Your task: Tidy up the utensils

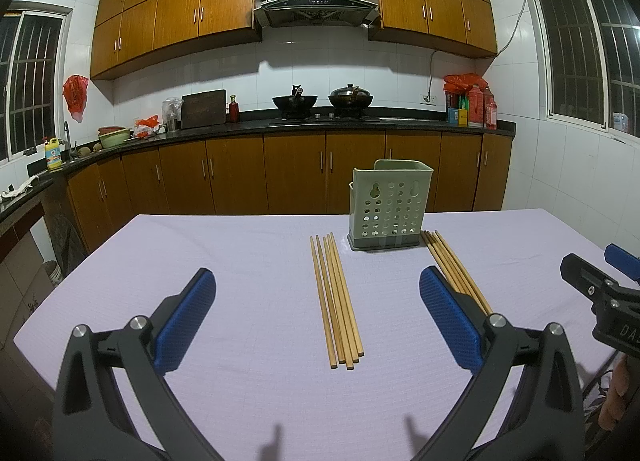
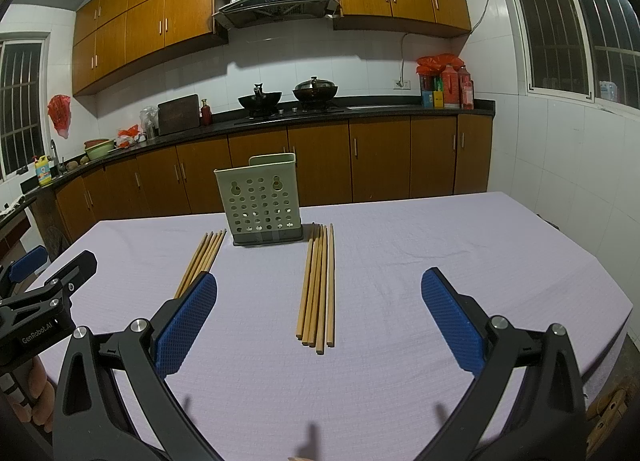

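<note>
A pale green perforated utensil holder [image 1: 390,205] [image 2: 260,201] stands upright toward the far side of the lilac-covered table [image 1: 200,245] [image 2: 440,253]. Two bundles of several wooden chopsticks lie flat in front of it. The left bundle [image 1: 338,301] [image 2: 202,257] lies between the fingers of my left gripper [image 1: 317,281], which is open and holds nothing. The right bundle [image 2: 318,289] [image 1: 456,269] lies between the fingers of my right gripper [image 2: 319,285], also open and holding nothing. Each gripper hovers above the cloth short of its bundle and shows at the edge of the other's view.
Behind the table runs a dark kitchen counter [image 1: 360,123] with two woks [image 1: 320,101], a chopping board and bottles over brown cabinets. The table's near-left edge [image 1: 24,333] and right edge [image 2: 624,301] drop off. A person's hand [image 2: 38,389] holds the left gripper's handle.
</note>
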Motion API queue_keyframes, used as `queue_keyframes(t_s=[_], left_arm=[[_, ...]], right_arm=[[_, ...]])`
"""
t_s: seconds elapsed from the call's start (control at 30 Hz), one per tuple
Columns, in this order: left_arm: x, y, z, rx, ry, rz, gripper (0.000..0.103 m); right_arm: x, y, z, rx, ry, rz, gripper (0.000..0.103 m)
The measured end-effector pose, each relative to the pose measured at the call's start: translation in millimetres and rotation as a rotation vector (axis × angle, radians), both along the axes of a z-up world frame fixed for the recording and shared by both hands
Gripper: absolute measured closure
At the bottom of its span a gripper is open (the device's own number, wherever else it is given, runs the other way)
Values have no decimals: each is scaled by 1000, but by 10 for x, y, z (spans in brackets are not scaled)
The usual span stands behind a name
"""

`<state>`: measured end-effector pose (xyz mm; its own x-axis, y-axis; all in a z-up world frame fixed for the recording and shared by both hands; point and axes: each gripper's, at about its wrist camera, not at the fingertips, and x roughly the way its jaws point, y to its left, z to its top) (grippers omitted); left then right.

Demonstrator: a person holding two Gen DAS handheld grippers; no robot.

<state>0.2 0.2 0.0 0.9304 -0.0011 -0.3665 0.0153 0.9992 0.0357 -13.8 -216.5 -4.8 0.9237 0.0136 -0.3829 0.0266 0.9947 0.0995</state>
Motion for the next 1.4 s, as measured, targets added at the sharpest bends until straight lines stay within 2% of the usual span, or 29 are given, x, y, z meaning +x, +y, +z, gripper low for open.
queue_keyframes(t_s=[0.67,0.83,0.9,0.93,0.97,1.0,1.03,1.17,1.27,1.4], left_arm=[[5,2,-2,-2,4,-1,4],[187,99,-49,2,65,32,4],[336,140,-133,-14,110,44,5],[356,248,-180,-28,144,48,7],[452,304,-221,-38,174,52,13],[601,347,-276,-45,197,55,21],[754,371,-344,-54,230,56,23],[1092,485,-534,-89,327,31,40],[1284,498,-677,-109,384,-4,48],[1418,449,-809,-117,440,-45,59]], right_arm=[[-50,-50,19,1,2,9,2],[161,-128,-36,3,42,1,3],[320,-200,-85,16,90,-11,13],[449,-261,-142,39,134,-10,22],[567,-315,-206,64,175,-4,32],[682,-358,-268,89,216,4,36],[868,-407,-368,123,277,14,43],[1259,-430,-639,155,381,29,70],[1442,-398,-787,144,440,46,81],[1591,-356,-954,132,512,72,87]])
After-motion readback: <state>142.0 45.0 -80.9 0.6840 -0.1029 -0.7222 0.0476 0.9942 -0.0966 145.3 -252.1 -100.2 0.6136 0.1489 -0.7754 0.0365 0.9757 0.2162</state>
